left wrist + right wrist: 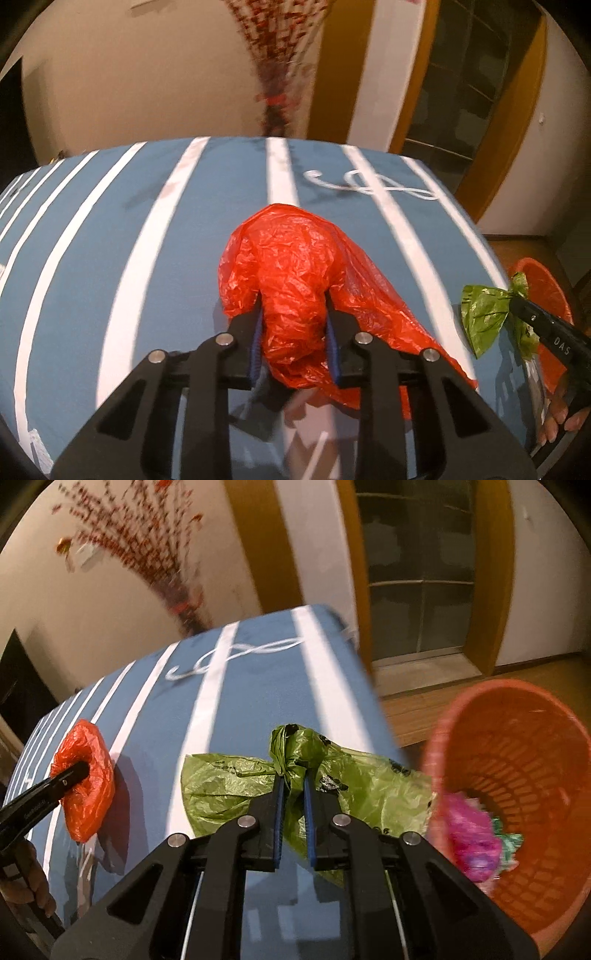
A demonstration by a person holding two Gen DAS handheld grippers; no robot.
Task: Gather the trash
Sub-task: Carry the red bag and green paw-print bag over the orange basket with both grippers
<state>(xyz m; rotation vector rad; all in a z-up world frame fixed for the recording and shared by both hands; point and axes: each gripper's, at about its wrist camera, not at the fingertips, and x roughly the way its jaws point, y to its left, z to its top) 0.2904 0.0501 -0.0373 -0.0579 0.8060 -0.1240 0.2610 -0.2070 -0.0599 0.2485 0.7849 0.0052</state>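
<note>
My left gripper (293,308) is shut on a crumpled red plastic bag (295,258) and holds it over the blue striped table (110,236); this bag also shows in the right wrist view (83,771). My right gripper (293,775) is shut on a green plastic bag (332,775), which hangs at the table's right edge; it also shows in the left wrist view (484,314). An orange slatted trash basket (517,775) stands on the floor right of the table, with pink and green trash (476,834) inside it.
The table has white stripes and a white loop pattern (369,182) near its far edge. A wall with a red-flower decoration (147,561) and a wood-framed door (424,572) lie beyond. Wooden floor (424,709) lies to the right.
</note>
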